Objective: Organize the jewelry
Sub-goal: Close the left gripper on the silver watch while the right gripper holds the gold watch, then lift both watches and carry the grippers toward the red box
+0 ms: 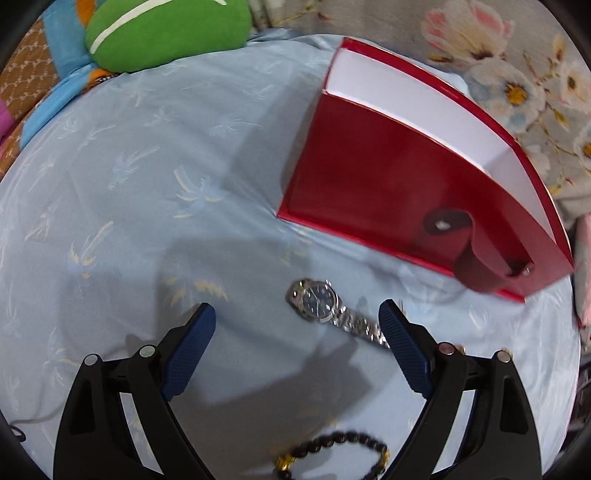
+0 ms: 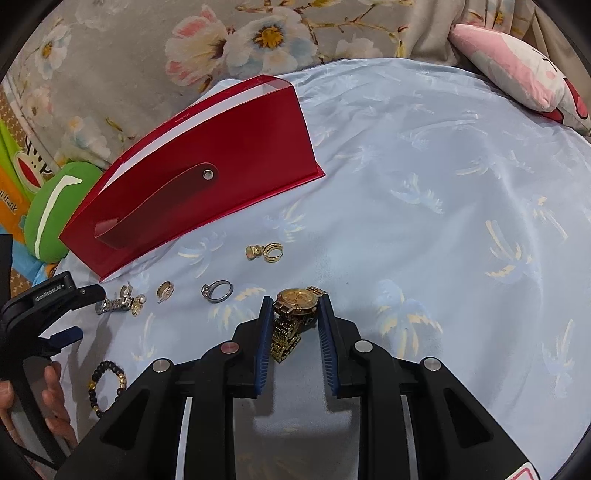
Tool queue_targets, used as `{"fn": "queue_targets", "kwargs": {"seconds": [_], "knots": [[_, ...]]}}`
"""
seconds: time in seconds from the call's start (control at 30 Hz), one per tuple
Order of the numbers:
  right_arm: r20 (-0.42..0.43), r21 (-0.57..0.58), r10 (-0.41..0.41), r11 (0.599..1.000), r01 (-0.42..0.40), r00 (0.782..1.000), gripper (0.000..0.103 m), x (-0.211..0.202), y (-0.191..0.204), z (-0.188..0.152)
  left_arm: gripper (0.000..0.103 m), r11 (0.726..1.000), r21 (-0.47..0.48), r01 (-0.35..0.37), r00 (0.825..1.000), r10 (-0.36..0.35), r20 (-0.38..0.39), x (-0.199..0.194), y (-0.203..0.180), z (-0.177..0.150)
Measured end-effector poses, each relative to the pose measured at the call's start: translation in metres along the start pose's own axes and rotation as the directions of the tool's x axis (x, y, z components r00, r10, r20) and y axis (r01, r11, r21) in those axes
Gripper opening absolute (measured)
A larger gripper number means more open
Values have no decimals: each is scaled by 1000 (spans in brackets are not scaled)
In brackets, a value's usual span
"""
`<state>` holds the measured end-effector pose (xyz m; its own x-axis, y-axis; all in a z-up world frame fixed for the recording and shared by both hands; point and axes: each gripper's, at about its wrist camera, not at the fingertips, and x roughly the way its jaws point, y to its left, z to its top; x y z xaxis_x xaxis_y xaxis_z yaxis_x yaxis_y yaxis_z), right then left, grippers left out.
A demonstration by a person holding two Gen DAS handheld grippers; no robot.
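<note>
A red jewelry box [image 1: 388, 184] with a snap strap lies closed on the pale blue cloth; it also shows in the right wrist view [image 2: 207, 177]. My left gripper [image 1: 297, 317] is open, its fingers either side of a silver watch with a blue dial [image 1: 319, 301]. A black bead bracelet [image 1: 332, 450] lies below it. My right gripper [image 2: 295, 306] is shut on a gold watch [image 2: 297, 302]. A silver ring [image 2: 218, 291], gold earrings [image 2: 266, 252] and small gold pieces [image 2: 164, 290] lie loose on the cloth.
A green plush [image 1: 166, 29] sits at the back left. A pink cushion [image 2: 524, 74] lies at the back right. Floral fabric [image 2: 147, 55] runs behind the cloth. The left gripper and hand show at the left edge [image 2: 48, 317], beside the bead bracelet [image 2: 105, 384].
</note>
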<state>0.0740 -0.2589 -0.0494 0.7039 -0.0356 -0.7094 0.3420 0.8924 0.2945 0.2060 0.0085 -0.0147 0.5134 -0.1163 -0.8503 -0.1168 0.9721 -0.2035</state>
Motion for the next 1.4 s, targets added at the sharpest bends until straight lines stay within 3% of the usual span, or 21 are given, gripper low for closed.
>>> {"fn": "queue_targets", "kwargs": {"seconds": [0.07, 0.13, 0.47, 0.6, 0.7, 0.83, 0.9, 0.97, 1.07, 1.13, 1.17, 1.4], "knots": [[-1, 3, 4, 1000, -4, 1000, 23, 1, 0, 0, 74, 999, 6, -54, 998, 54, 15, 2, -3, 2], [-1, 3, 5, 1000, -5, 1000, 23, 1, -1, 0, 67, 992, 49, -113, 993, 111, 29, 4, -8, 0], [-2, 9, 13, 1000, -13, 1000, 23, 1, -1, 0, 65, 969, 210, -130, 991, 125, 35, -11, 4, -28], [-2, 6, 11, 1000, -11, 1000, 23, 1, -1, 0, 64, 992, 122, -11, 1000, 12, -6, -19, 18, -21], [-2, 6, 12, 1000, -12, 1000, 23, 1, -2, 0, 65, 998, 65, 23, 1000, -21, -23, -14, 14, -12], [-2, 6, 12, 1000, -12, 1000, 23, 1, -2, 0, 81, 999, 23, -30, 999, 30, -13, 1, -5, 1], [-2, 6, 12, 1000, -12, 1000, 23, 1, -1, 0, 81, 994, 37, -102, 995, 102, 1, 8, -17, 4], [-2, 7, 13, 1000, -13, 1000, 23, 1, -1, 0, 71, 979, 78, -187, 982, 185, 25, 13, -26, 1], [-2, 11, 19, 1000, -19, 1000, 23, 1, -1, 0, 57, 977, 111, -184, 982, 178, 58, 5, -25, -9], [-2, 12, 20, 1000, -20, 1000, 23, 1, 0, 0, 34, 977, 127, -169, 985, 163, 56, -1, -19, -14], [-2, 13, 20, 1000, -20, 1000, 23, 1, -1, 0, 29, 977, 133, -166, 986, 160, 55, -5, -15, -17], [-2, 13, 20, 1000, -20, 1000, 23, 1, -1, 0, 27, 989, 128, -69, 998, 67, 18, -18, 9, -24]]}}
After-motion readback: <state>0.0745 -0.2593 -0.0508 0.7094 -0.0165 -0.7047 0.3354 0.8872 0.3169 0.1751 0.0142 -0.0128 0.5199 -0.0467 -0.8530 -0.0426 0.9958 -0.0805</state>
